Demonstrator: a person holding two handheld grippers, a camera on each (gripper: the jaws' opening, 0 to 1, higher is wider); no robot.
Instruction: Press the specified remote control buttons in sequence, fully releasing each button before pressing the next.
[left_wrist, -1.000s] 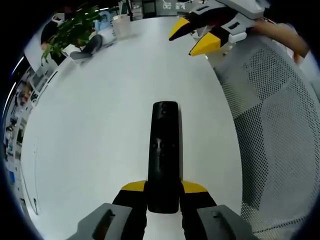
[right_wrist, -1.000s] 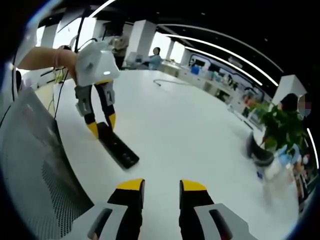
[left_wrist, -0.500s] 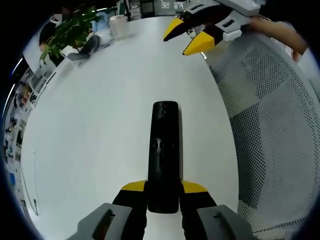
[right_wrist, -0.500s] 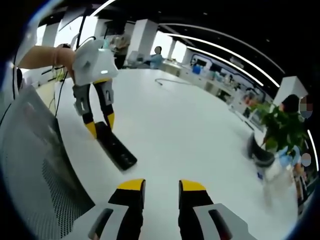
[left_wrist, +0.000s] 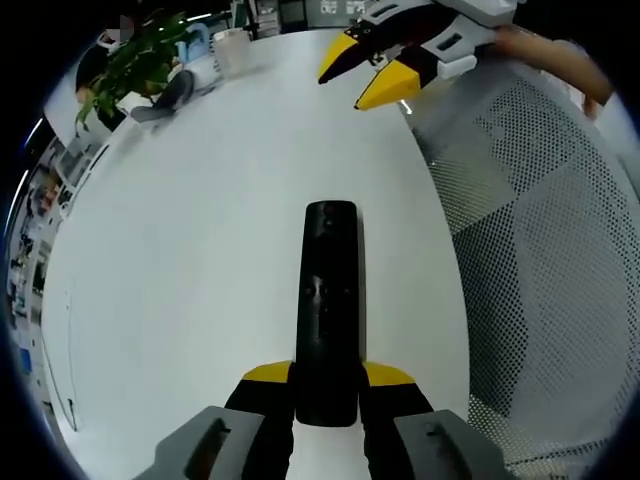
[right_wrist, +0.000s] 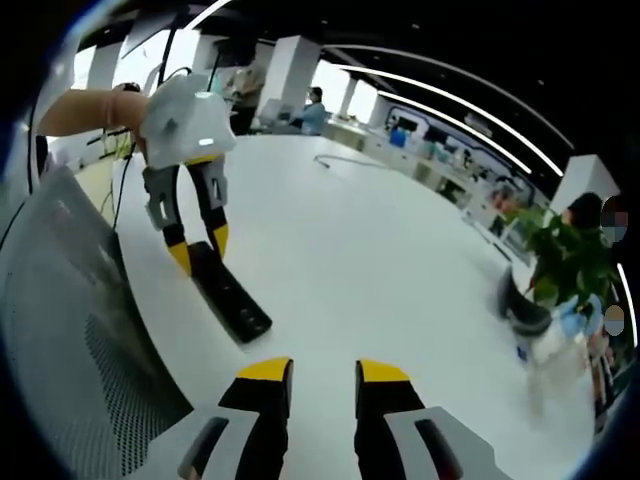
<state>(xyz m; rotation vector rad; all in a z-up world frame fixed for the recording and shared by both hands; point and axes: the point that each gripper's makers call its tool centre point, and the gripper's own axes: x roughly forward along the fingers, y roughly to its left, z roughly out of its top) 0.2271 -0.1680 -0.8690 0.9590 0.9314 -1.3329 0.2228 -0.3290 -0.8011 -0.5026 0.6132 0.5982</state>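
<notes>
A black remote control (left_wrist: 330, 290) lies lengthwise on the white table (left_wrist: 200, 260), and my left gripper (left_wrist: 328, 378) is shut on its near end. In the right gripper view the same remote (right_wrist: 232, 300) points toward me, with the left gripper (right_wrist: 197, 250) standing over its far end, yellow tips on either side. My right gripper (right_wrist: 322, 372) hovers above the table, open by a narrow gap with nothing between its jaws. It is well short of the remote. In the left gripper view the right gripper (left_wrist: 340, 91) hangs beyond the remote's far end, tips pointing down-left.
A grey mesh chair (left_wrist: 540, 250) lines the table's edge beside the remote, also the chair (right_wrist: 70, 330). A potted plant (left_wrist: 140, 65) and a cup (left_wrist: 232, 50) stand at the far side. A thin cable (right_wrist: 345, 163) lies farther out. People sit in the background (right_wrist: 315, 110).
In the left gripper view the right gripper has drifted slightly left and farther up. Its jaws have narrowed a touch. The remote stays held in the left gripper.
</notes>
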